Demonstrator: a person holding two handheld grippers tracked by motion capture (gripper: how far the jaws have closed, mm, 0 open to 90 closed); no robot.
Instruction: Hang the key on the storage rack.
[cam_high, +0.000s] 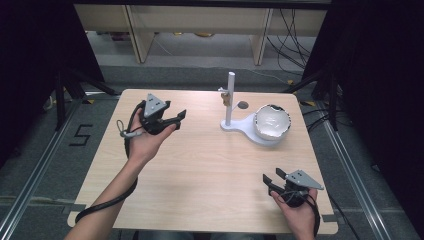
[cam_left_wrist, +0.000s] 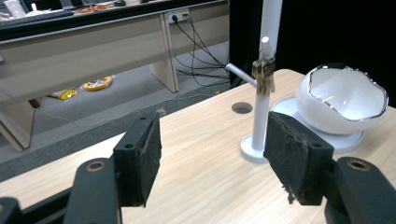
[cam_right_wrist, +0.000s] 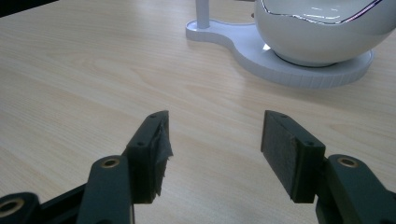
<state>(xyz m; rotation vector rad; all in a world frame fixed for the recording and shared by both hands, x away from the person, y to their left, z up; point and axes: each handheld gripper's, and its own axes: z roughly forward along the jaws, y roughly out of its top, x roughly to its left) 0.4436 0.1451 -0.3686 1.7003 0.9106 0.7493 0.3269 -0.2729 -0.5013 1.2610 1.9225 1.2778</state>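
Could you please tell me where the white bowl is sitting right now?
In the high view the white bowl rests on the white stand base at the table's far right, just right of the upright post.

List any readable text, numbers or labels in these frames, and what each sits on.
"5": a black numeral marked on the grey floor, left of the table in the high view.

No other text: no readable marking on the white stand, the bowl, or either gripper. The items on the far floor in the left gripper view are too blurred to read.

A light wooden table (cam_high: 200, 165) is seen. A white stand (cam_high: 240, 127) is set on it, near a round hole (cam_high: 243, 105).
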